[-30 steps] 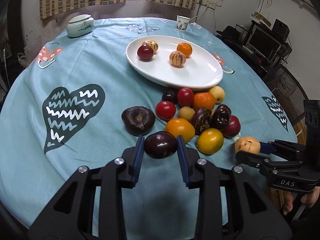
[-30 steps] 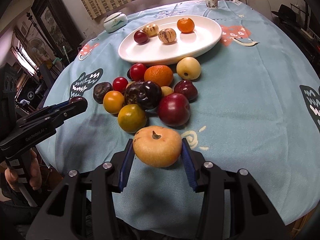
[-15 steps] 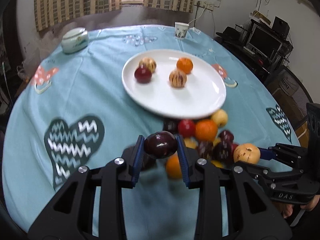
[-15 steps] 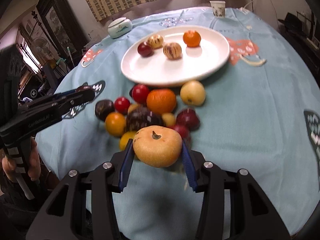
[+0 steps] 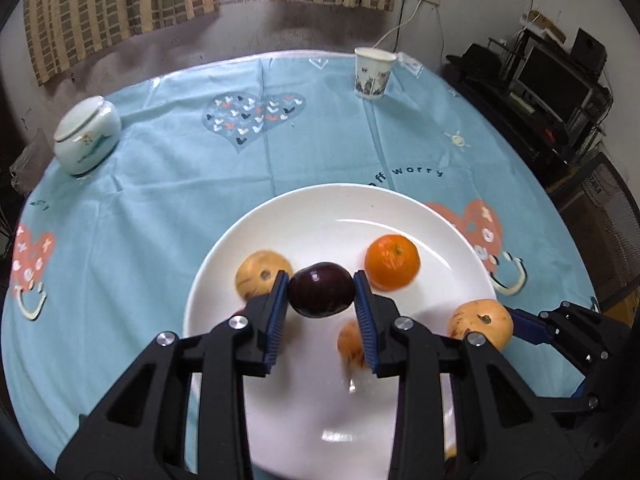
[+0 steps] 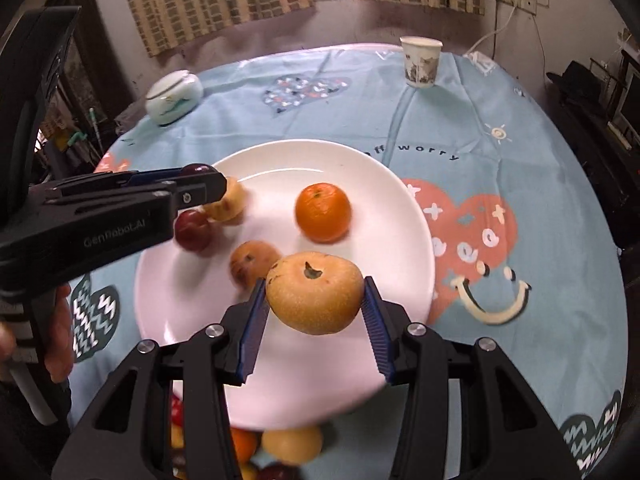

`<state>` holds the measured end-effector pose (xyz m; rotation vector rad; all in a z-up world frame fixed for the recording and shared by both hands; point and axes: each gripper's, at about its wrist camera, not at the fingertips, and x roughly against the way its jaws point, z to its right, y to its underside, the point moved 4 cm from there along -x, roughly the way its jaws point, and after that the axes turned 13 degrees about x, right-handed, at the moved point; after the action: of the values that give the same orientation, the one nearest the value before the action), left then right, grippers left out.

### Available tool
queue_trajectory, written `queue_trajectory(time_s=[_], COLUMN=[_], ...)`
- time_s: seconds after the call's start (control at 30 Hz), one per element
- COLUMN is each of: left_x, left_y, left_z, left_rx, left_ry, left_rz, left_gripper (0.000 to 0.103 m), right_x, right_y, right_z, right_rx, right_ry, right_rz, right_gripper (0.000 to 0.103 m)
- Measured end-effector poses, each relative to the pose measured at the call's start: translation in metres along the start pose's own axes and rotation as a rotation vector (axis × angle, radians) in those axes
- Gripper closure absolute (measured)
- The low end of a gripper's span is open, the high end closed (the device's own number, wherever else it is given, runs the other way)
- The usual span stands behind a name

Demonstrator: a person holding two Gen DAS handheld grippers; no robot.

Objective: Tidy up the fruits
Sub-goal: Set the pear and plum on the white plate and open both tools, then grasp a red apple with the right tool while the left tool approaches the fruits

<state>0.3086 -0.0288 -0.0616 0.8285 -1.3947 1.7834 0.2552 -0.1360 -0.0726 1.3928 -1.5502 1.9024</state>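
Note:
My left gripper (image 5: 321, 302) is shut on a dark purple plum (image 5: 321, 289) and hangs over the white plate (image 5: 304, 216). My right gripper (image 6: 314, 306) is shut on a tan pear (image 6: 314, 296), also above the plate (image 6: 384, 184). On the plate lie an orange (image 5: 392, 262) (image 6: 323, 211), a striped yellow fruit (image 5: 260, 276) (image 6: 228, 200), a second striped fruit (image 6: 250, 262) and a red plum (image 6: 192, 230). The right gripper with its pear (image 5: 480, 322) shows at the right of the left wrist view. The left gripper (image 6: 200, 184) reaches in from the left of the right wrist view.
A paper cup (image 5: 372, 72) stands at the table's far edge and a lidded ceramic jar (image 5: 86, 134) at the far left. More fruit (image 6: 292, 446) lies on the blue cloth just below the plate's near rim. A hand (image 6: 58, 332) holds the left gripper's handle.
Both grippers have travelled forward from the fruit pile to above the plate, each keeping its fruit. The pile has dropped out of the left wrist view.

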Motion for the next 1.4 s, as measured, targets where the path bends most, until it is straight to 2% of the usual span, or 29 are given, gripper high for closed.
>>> queue_trajectory(time_s=[0.13, 0.33, 0.37, 0.4, 0.43, 0.6, 0.63, 0.67, 0.7, 0.87, 0.93, 1.0, 1.03, 1.23, 1.4], left_x=[-0.030, -0.054, -0.054, -0.052, -0.045, 0.002, 0.016, 0.028, 0.040, 0.088, 0.100, 0.109, 0.114, 0.123, 0.121], left_y=[-0.010, -0.013, -0.013, -0.014, -0.015, -0.010, -0.005, 0.001, 0.009, 0.062, 0.087, 0.110, 0.124, 0.187, 0.211], left_z=[0.006, 0.004, 0.004, 0.004, 0.004, 0.004, 0.002, 0.001, -0.002, -0.017, -0.024, -0.031, -0.035, -0.057, -0.071], left_rx=[-0.011, -0.003, 0.002, 0.008, 0.016, 0.008, 0.005, 0.003, 0.002, -0.003, 0.007, 0.026, 0.037, 0.074, 0.110], left_ry=[-0.008, -0.027, -0.025, -0.019, -0.017, 0.006, 0.012, 0.012, 0.009, 0.012, 0.016, 0.010, 0.010, -0.016, -0.016], left_rz=[-0.039, -0.076, -0.078, -0.074, -0.052, 0.013, 0.028, 0.043, 0.062, 0.102, 0.108, 0.121, 0.127, 0.123, 0.083], left_gripper=[0.070, 0.068, 0.057, 0.050, 0.039, 0.037, 0.029, 0.015, 0.011, 0.011, 0.011, 0.011, 0.011, 0.011, 0.011], right_x=[-0.020, -0.035, -0.033, -0.031, -0.028, 0.005, 0.011, 0.018, 0.026, 0.057, 0.066, 0.075, 0.080, 0.097, 0.096], right_y=[-0.003, -0.001, -0.002, -0.003, -0.004, -0.002, 0.002, 0.007, 0.014, 0.055, 0.070, 0.085, 0.091, 0.122, 0.140], right_z=[0.010, 0.019, 0.021, 0.022, 0.023, 0.016, 0.013, 0.008, 0.003, -0.026, -0.033, -0.040, -0.044, -0.069, -0.083], right_rx=[-0.003, -0.034, -0.039, -0.041, -0.043, -0.019, -0.014, -0.008, -0.002, 0.001, -0.021, -0.035, -0.033, 0.013, 0.031], right_ry=[0.007, -0.011, -0.006, 0.008, 0.024, 0.033, 0.030, 0.023, 0.014, -0.019, -0.026, -0.014, -0.005, 0.041, 0.037], right_rz=[-0.039, -0.058, -0.044, -0.035, -0.025, 0.008, 0.005, 0.003, 0.005, 0.018, 0.027, 0.036, 0.044, 0.043, 0.021], right_gripper=[0.056, 0.055, 0.048, 0.035, 0.033, 0.033, 0.033, 0.032, 0.032, 0.031, 0.026, 0.013, 0.011, 0.006, 0.006])
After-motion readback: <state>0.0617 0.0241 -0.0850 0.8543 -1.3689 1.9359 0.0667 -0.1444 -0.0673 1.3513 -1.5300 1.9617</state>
